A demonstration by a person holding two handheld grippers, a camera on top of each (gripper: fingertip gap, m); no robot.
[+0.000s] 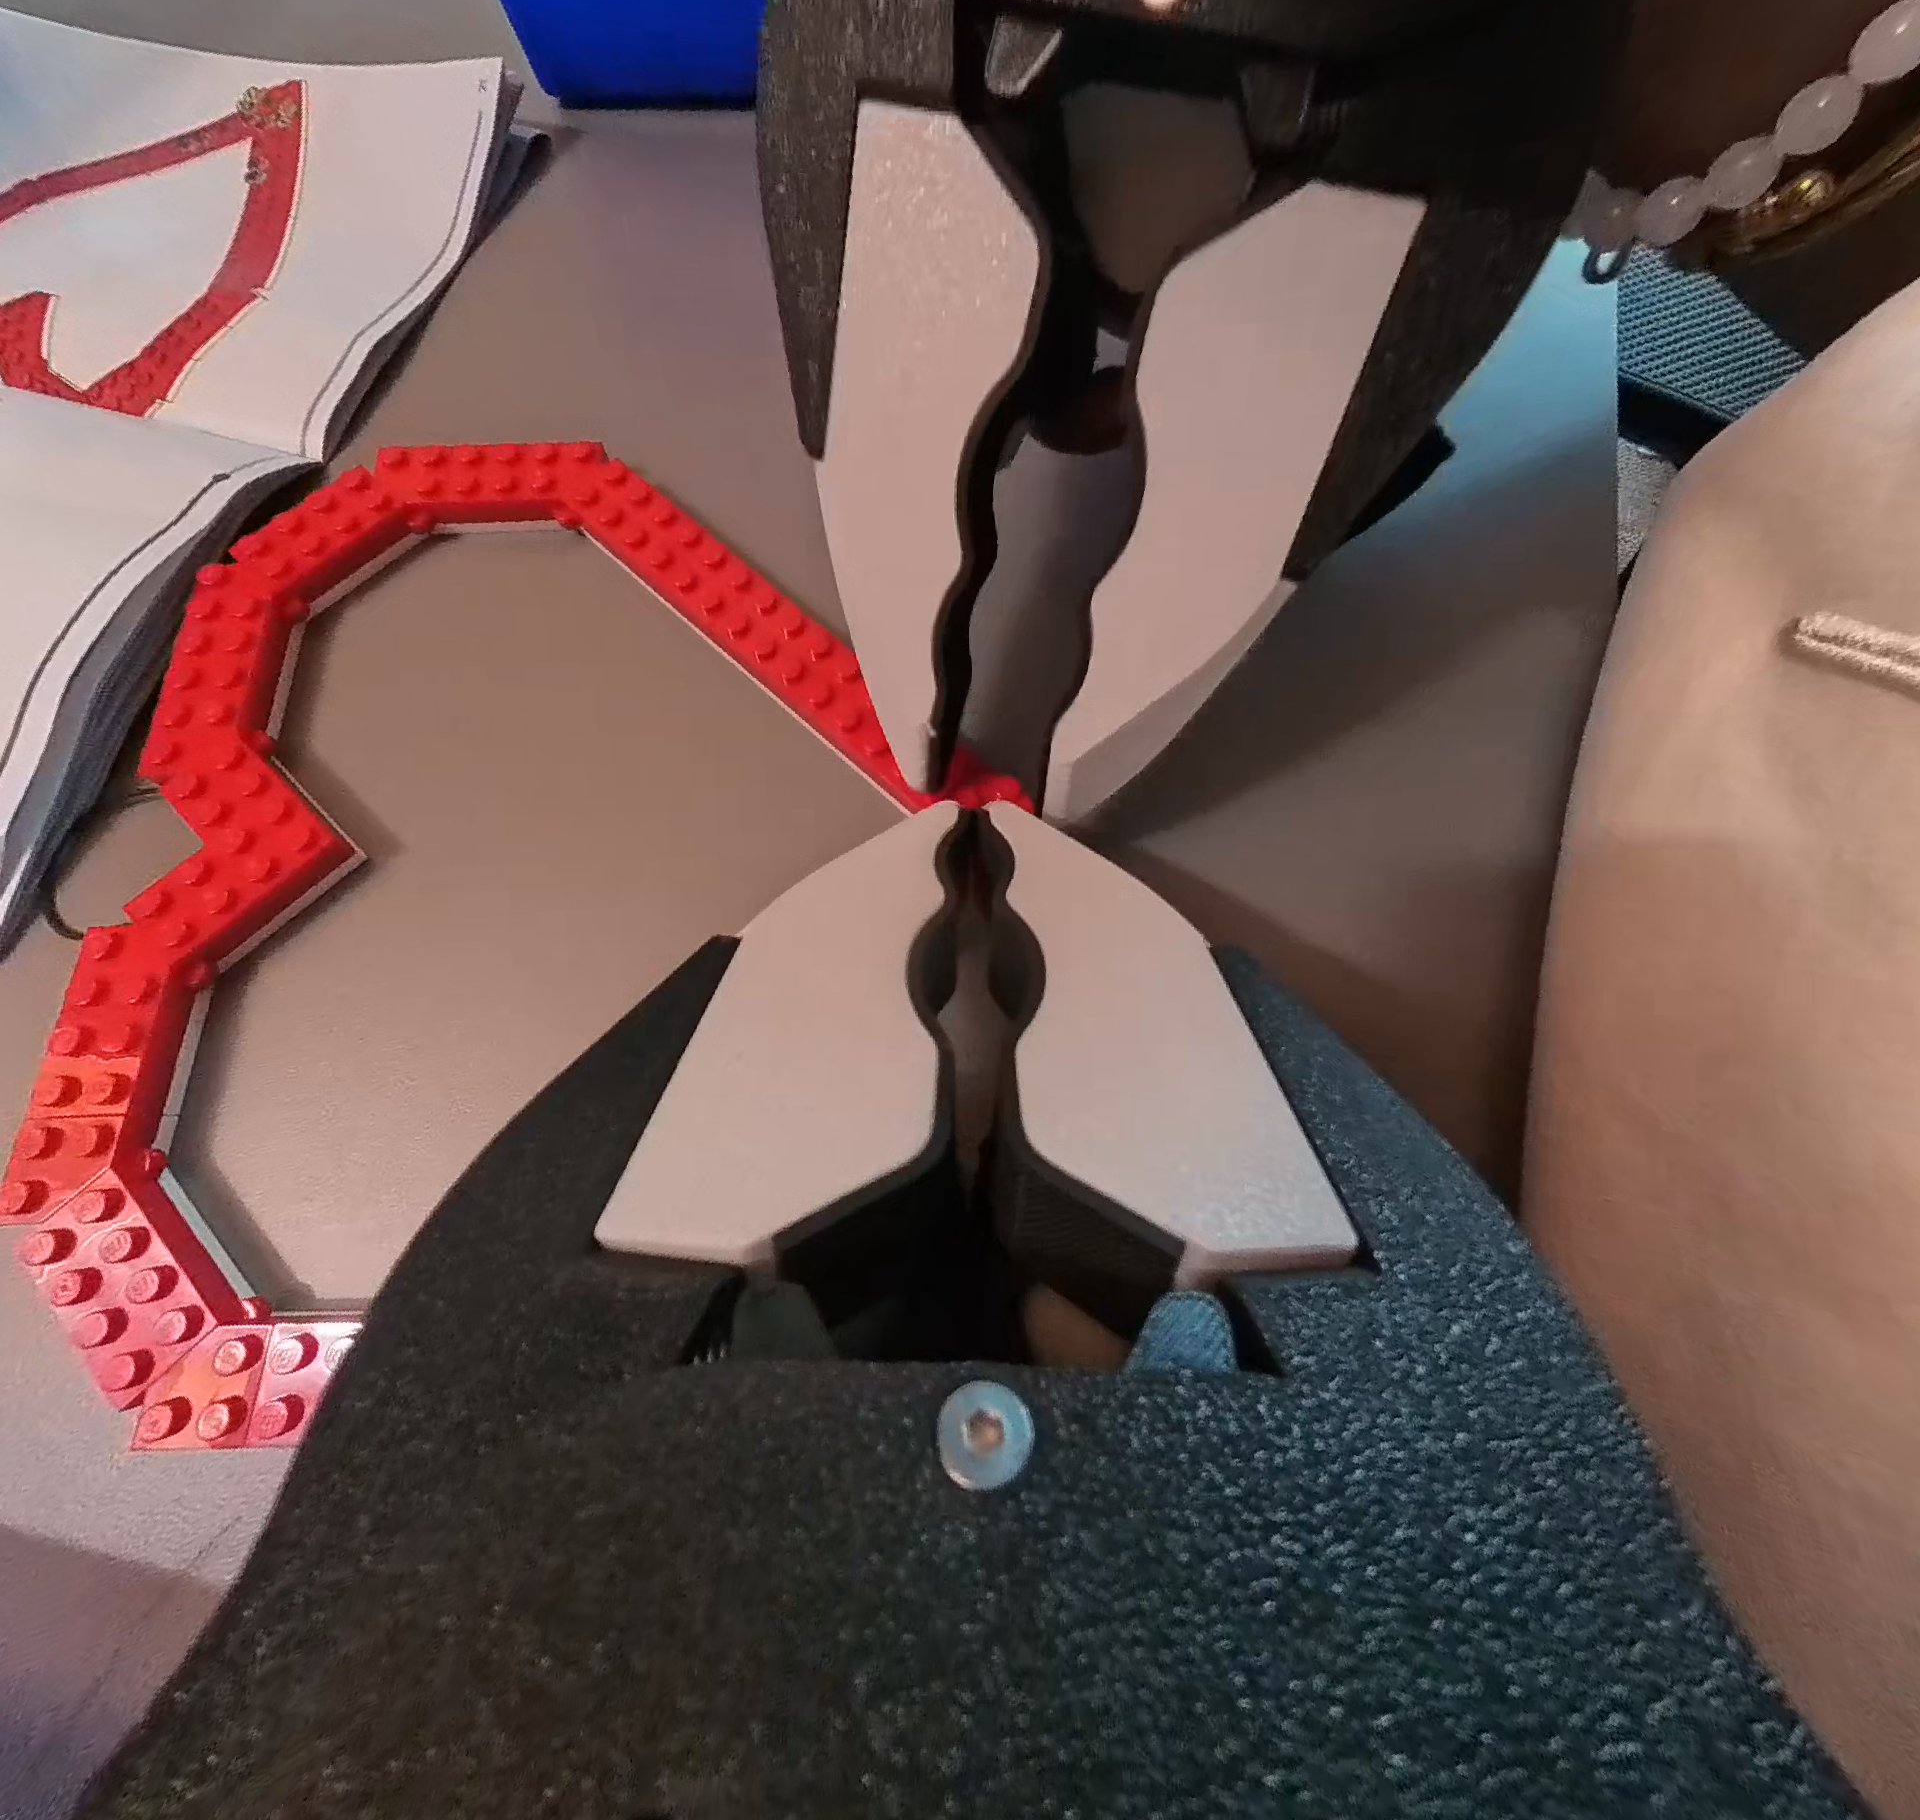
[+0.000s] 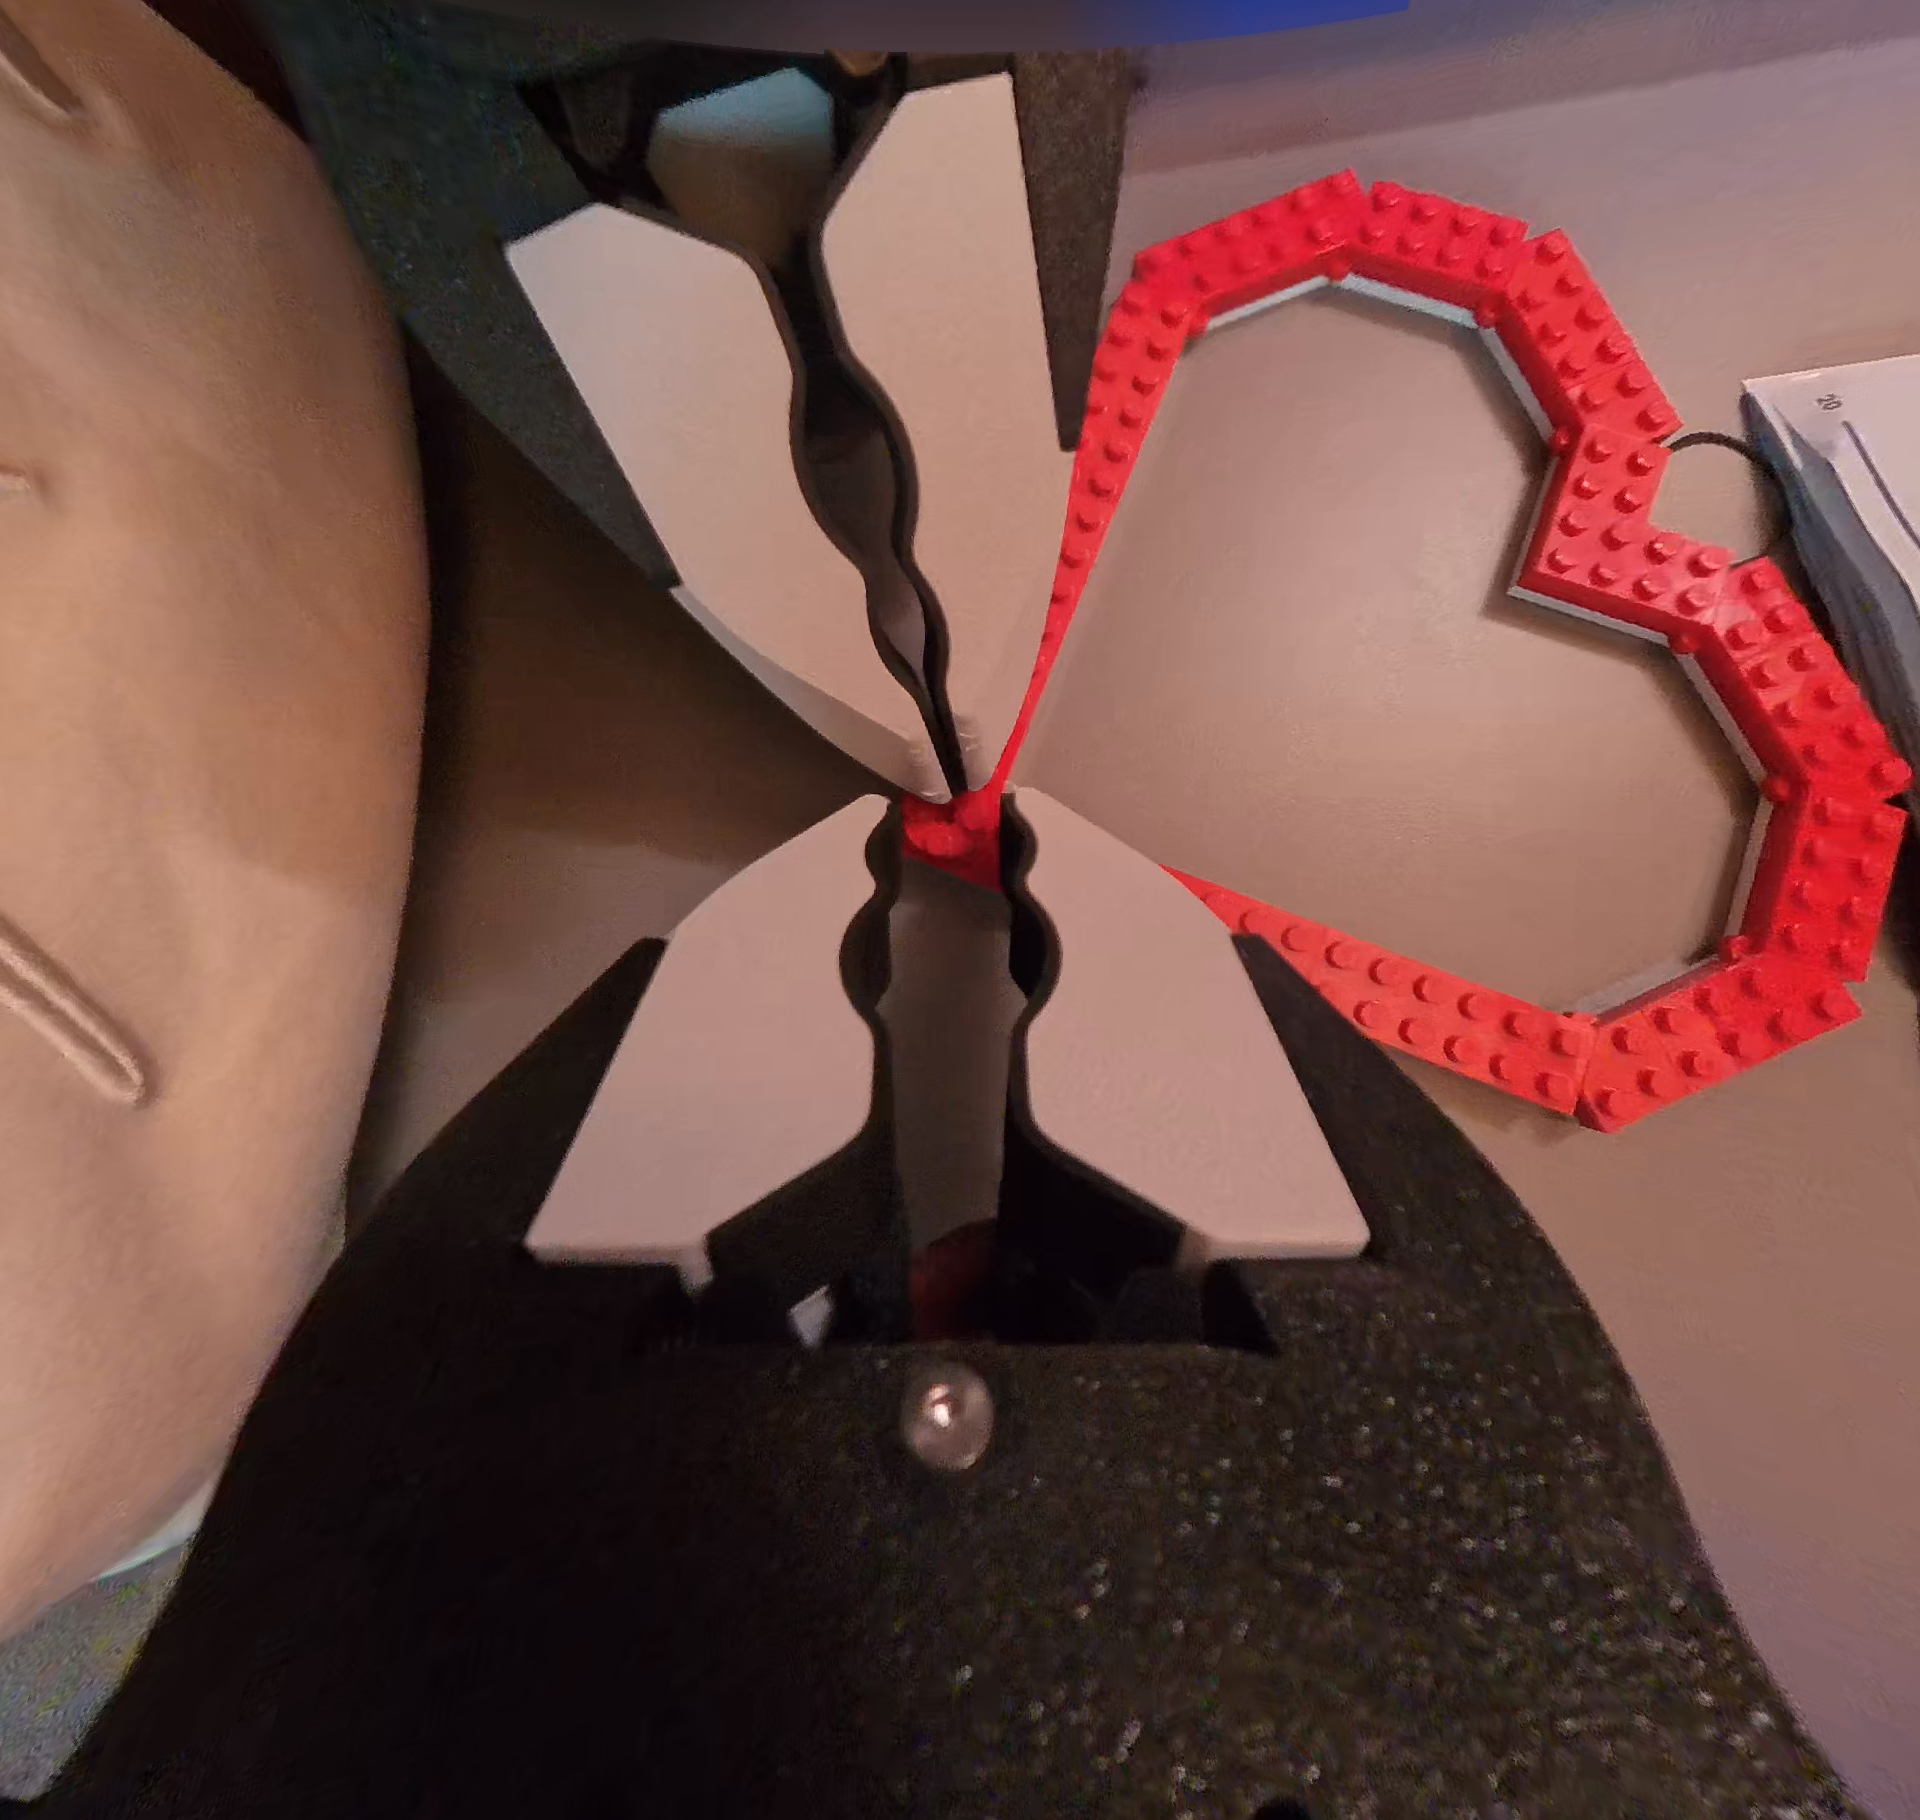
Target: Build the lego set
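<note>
Instruction booklet [image 1: 208, 243] lying open, far left of the left gripper [image 1: 971, 814]. Red lego heart frame [image 1: 239, 804] flat on grey table [image 1: 540, 794], spreading left of both tips. Left gripper pinched nearly closed at the heart's point. Right gripper [image 2: 951, 840] opposite, tip to tip, slightly parted and clamping that red point. Beige sleeve [image 1: 1714, 835] at right.

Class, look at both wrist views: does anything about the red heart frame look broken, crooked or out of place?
Nothing stands out. The heart frame lies flat on the table with no visible gaps. Both grippers, left and right, meet at its pointed tip, hiding that joint.
</note>
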